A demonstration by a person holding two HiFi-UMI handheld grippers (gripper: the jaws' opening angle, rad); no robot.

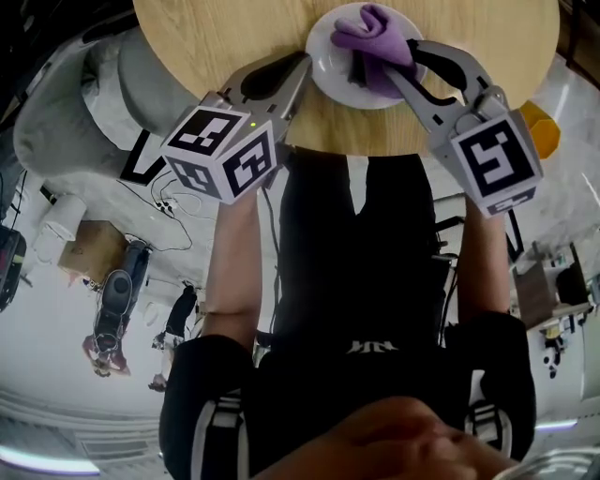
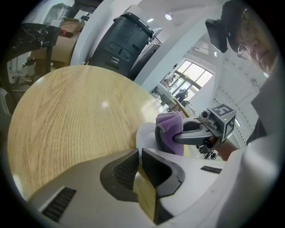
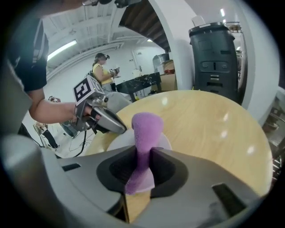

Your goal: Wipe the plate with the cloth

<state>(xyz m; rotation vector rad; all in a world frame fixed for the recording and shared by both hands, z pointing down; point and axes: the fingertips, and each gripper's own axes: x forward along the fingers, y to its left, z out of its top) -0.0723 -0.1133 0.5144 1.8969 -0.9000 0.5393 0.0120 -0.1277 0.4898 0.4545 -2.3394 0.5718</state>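
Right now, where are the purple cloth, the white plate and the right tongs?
purple cloth (image 3: pixel 148 127): right gripper view, its upright fold.
white plate (image 1: pixel 323 49): head view, bare left rim.
right tongs (image 3: pixel 143 153): right gripper view, between the tips.

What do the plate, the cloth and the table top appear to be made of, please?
Plate: likely glazed ceramic or melamine, white and smooth. Cloth: soft purple microfibre-like fabric, fuzzy nap, folds limply. Table top: light wood or wood-look laminate, straight grain with glossy light reflections.

Round light-wood counter (image 1: pixel 216 37). Tall dark-grey bin (image 3: pixel 216 58) behind it, by white wall. Bkgd: person in yellow top (image 3: pixel 101 71). Cardboard box (image 1: pixel 89 251) & cables (image 1: pixel 167 203) on floor, left.
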